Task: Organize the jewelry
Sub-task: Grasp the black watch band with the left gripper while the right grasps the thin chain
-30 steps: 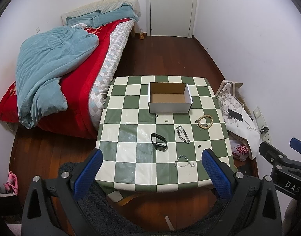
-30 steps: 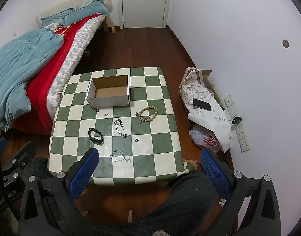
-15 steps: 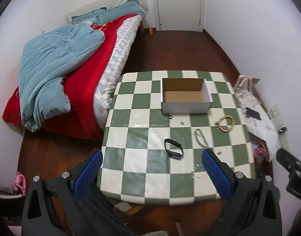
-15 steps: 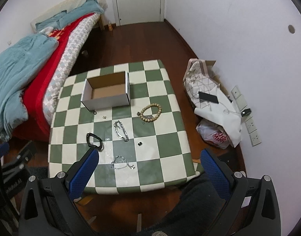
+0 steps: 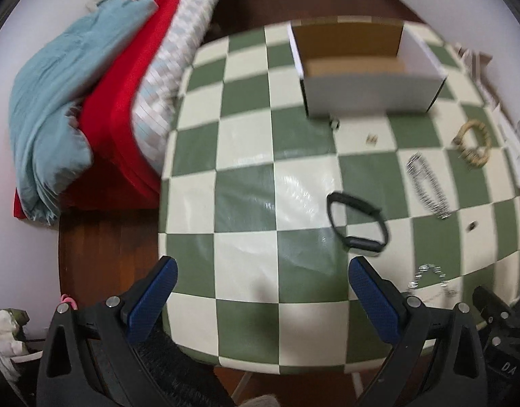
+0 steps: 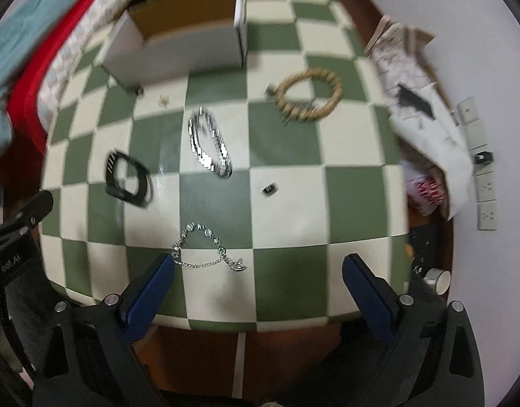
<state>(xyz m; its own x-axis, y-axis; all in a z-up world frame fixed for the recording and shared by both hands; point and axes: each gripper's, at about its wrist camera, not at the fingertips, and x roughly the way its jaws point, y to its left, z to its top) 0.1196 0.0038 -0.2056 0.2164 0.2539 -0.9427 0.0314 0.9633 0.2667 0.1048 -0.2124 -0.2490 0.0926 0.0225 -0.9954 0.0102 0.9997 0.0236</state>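
Jewelry lies on a green-and-cream checkered table (image 5: 246, 196). A black band (image 5: 356, 222) (image 6: 127, 179) lies just beyond my left gripper (image 5: 261, 291), which is open and empty. A thin silver chain (image 6: 205, 249) (image 5: 429, 279) lies by the left finger of my right gripper (image 6: 258, 279), also open and empty. A wide silver link bracelet (image 6: 210, 146) (image 5: 427, 183), a wooden bead bracelet (image 6: 307, 96) (image 5: 473, 142) and small studs (image 6: 269, 189) lie farther out. An open white cardboard box (image 5: 365, 68) (image 6: 181, 40) stands at the far side.
A bed with red and teal bedding (image 5: 90, 95) stands left of the table. A white bag with a black phone (image 6: 419, 108) and wall sockets (image 6: 480, 156) are on the right. Dark wooden floor surrounds the table.
Both grippers have dropped and moved forward toward the table, so the jewelry looks much larger and closer. The items themselves have not moved. Both views are motion-blurred.
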